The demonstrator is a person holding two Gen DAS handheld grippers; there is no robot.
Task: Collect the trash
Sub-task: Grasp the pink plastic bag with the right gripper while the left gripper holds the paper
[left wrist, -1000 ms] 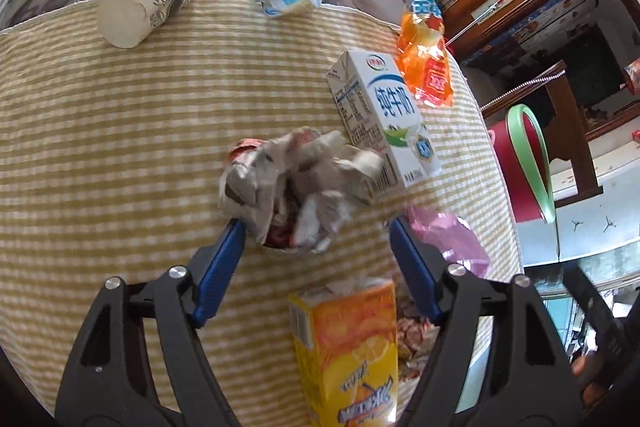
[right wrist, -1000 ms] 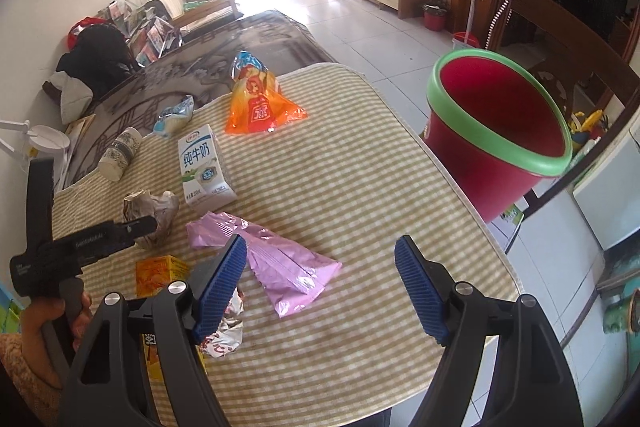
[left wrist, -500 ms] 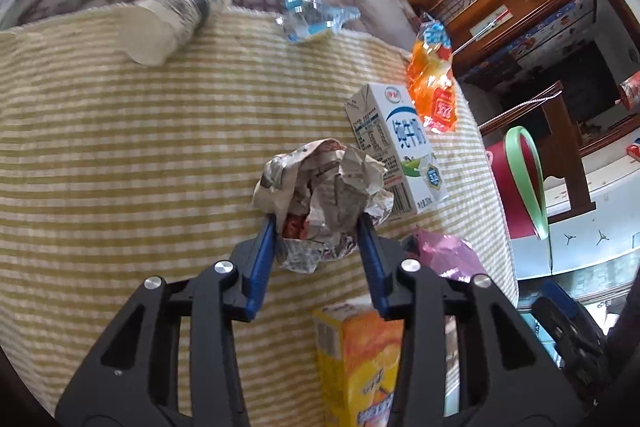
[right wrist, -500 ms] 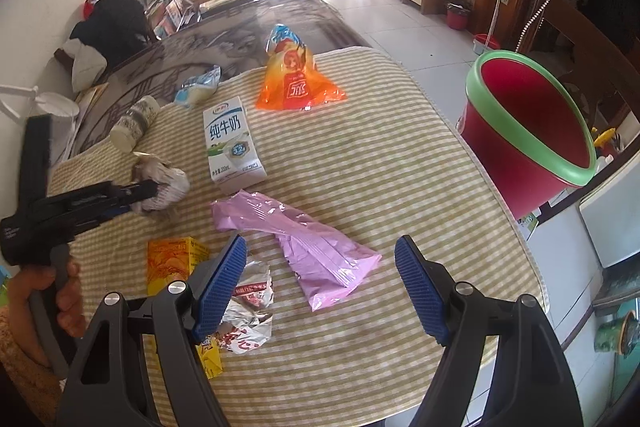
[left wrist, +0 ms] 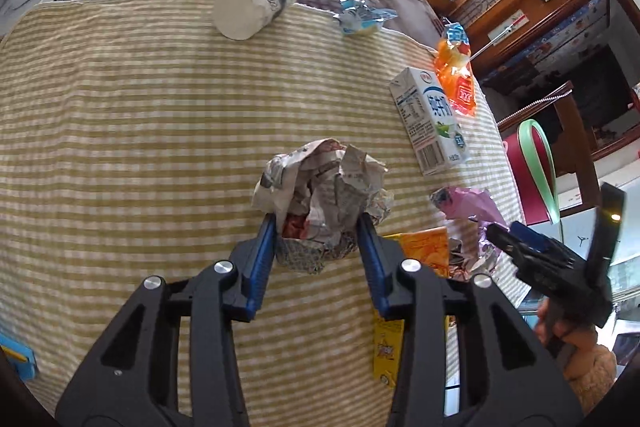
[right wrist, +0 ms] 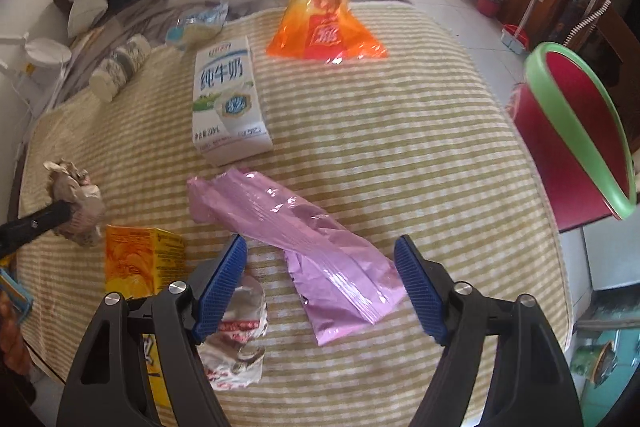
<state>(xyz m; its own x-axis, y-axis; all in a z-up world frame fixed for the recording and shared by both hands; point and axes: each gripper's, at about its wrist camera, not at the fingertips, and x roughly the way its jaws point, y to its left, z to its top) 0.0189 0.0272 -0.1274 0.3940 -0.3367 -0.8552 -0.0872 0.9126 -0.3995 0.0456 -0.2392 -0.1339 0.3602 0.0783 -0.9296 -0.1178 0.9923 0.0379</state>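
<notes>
My left gripper (left wrist: pixel 316 231) is shut on a crumpled newspaper ball (left wrist: pixel 324 187), pinched between its blue pads just above the striped tablecloth (left wrist: pixel 140 131). In the right wrist view the same ball (right wrist: pixel 76 203) shows at the far left. My right gripper (right wrist: pixel 320 267) points down over a pink plastic bag (right wrist: pixel 296 223). Its jaws are closing with the bag's lower end between them, and the pads do not press on it. A red bin with a green rim (right wrist: pixel 572 131) stands beside the table on the right.
On the cloth lie a milk carton (right wrist: pixel 228 99), an orange snack bag (right wrist: pixel 324 31), an orange juice carton (right wrist: pixel 140 259), a crumpled white wrapper (right wrist: pixel 236 339), a paper cup (left wrist: pixel 256 7) and a blue wrapper (left wrist: pixel 360 17). The table's edge runs close to the bin.
The left jaws closed around the newspaper ball and carried it away from the milk carton. The right gripper sank toward the pink bag and its jaws narrowed.
</notes>
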